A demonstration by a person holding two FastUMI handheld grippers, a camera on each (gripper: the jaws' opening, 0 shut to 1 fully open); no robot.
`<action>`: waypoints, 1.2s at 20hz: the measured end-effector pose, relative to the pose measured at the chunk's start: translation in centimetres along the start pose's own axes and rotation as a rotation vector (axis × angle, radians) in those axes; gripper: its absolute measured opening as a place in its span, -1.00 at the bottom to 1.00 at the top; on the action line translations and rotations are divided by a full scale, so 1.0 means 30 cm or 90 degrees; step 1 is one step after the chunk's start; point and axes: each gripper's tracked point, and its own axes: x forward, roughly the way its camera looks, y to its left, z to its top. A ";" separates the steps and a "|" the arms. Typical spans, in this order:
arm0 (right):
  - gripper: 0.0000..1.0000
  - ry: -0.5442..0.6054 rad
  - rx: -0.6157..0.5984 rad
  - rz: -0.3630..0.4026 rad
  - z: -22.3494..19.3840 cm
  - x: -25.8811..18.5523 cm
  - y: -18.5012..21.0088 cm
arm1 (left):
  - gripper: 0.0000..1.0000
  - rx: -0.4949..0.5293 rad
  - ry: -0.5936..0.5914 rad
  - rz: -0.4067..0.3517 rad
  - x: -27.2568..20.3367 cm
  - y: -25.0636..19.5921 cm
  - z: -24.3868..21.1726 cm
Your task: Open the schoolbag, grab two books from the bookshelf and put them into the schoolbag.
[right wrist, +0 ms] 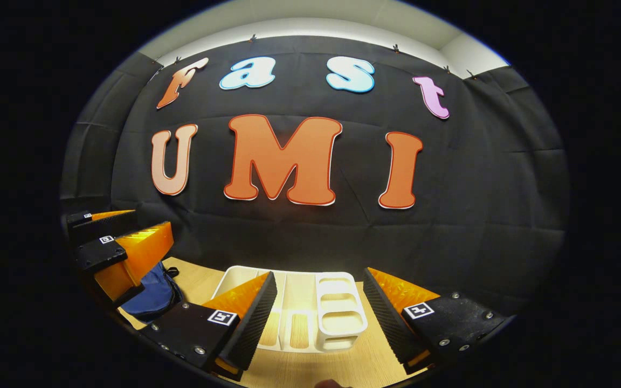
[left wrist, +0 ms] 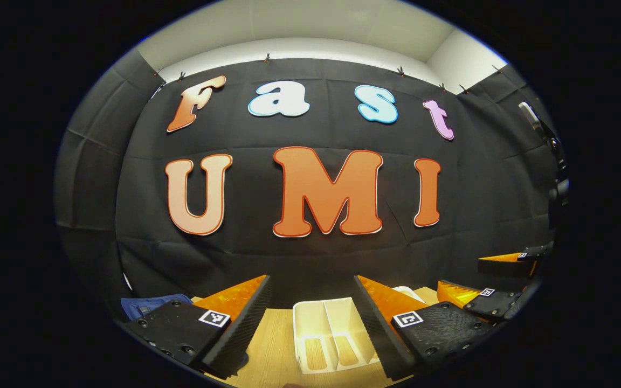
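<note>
White bookshelf (right wrist: 337, 307) sits on the wooden table (right wrist: 310, 366), empty of books; blue schoolbag (right wrist: 151, 293) lies left of it. Left gripper (left wrist: 313, 312) and right gripper (right wrist: 318, 310) hover above, jaws spread wide, holding nothing.

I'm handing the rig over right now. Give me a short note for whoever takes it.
Left gripper: open, empty, held above the table.
Right gripper: open, empty, also raised.
White bookshelf: on the table ahead of both grippers; its slots look empty, no books seen.
Blue schoolbag: on the table, left of the shelf; whether it is open cannot be told.
Done: nothing evident.
Left: open the bag, find two books, load them.
</note>
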 end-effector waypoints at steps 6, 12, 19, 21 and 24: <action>0.92 -0.015 0.003 -0.001 0.011 -0.005 -0.010 | 0.87 0.008 -0.007 0.013 -0.004 0.013 -0.002; 0.92 -0.013 -0.003 0.000 -0.001 0.001 -0.012 | 0.87 0.013 -0.010 0.010 -0.002 0.001 0.000; 0.92 -0.009 -0.008 0.003 -0.004 0.002 -0.008 | 0.87 0.010 -0.007 0.010 0.004 0.001 -0.007; 0.92 -0.010 -0.009 0.003 -0.007 0.007 -0.004 | 0.89 0.011 -0.006 0.010 0.001 0.004 -0.014; 0.92 -0.010 -0.007 -0.001 -0.003 0.004 -0.010 | 0.87 0.011 -0.009 0.011 0.000 0.010 -0.006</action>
